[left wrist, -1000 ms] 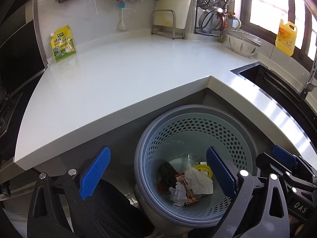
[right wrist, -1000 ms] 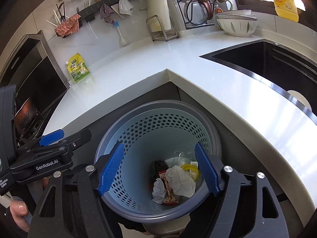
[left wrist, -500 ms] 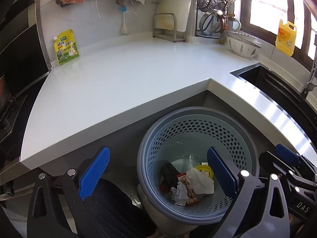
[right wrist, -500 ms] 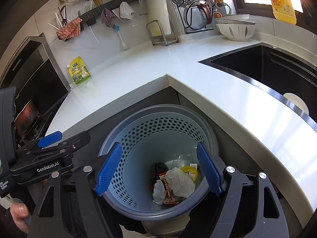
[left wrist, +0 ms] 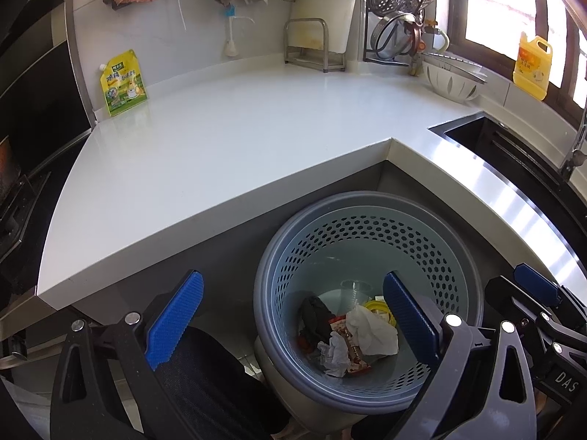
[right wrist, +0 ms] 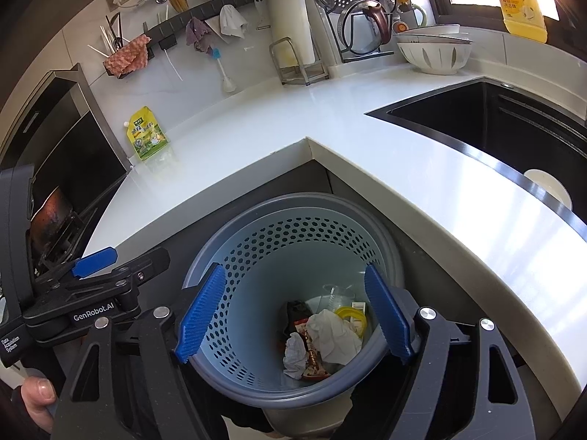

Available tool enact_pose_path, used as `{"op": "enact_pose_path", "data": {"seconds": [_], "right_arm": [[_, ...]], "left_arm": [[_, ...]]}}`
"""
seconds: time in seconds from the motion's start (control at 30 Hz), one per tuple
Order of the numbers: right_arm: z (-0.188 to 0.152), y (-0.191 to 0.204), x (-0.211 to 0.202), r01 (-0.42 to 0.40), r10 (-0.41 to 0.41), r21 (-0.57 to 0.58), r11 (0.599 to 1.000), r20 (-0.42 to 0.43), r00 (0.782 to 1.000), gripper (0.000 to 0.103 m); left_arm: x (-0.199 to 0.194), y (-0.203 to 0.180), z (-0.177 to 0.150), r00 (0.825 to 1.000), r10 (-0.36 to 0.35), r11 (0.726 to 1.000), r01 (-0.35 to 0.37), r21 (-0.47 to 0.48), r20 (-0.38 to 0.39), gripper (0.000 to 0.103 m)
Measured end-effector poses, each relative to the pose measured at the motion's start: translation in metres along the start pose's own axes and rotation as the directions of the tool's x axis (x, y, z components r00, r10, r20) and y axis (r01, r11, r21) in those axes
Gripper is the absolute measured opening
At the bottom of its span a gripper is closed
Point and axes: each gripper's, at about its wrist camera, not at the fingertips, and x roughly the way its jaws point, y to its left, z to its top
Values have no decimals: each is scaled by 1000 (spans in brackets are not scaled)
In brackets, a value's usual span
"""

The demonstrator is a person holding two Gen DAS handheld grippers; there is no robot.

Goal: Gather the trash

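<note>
A blue-grey perforated waste basket stands on the floor below the corner of the white counter. Inside lie crumpled white tissues, a red snack wrapper, a dark wad, a yellow ring and a clear cup. My left gripper is open and empty above the basket's left rim. My right gripper is open and empty over the basket's mouth.
The white counter carries a yellow-green pouch at the back left, a metal rack, a white colander and a yellow detergent bottle. A black sink is on the right. A stove is at the left.
Both grippers have drawn back and up a little from the basket, so more of the counter and wall shows. Both stay open and empty. The trash lies still.
</note>
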Motion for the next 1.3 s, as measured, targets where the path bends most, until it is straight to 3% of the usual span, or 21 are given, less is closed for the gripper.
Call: {"op": "enact_pose_path", "data": {"seconds": [1.3], "right_arm": [[1, 5, -3, 8, -7, -14, 1000, 13, 1000, 75]], "left_arm": [[-1, 6, 1, 999, 39, 999, -38, -19, 7, 97]]}}
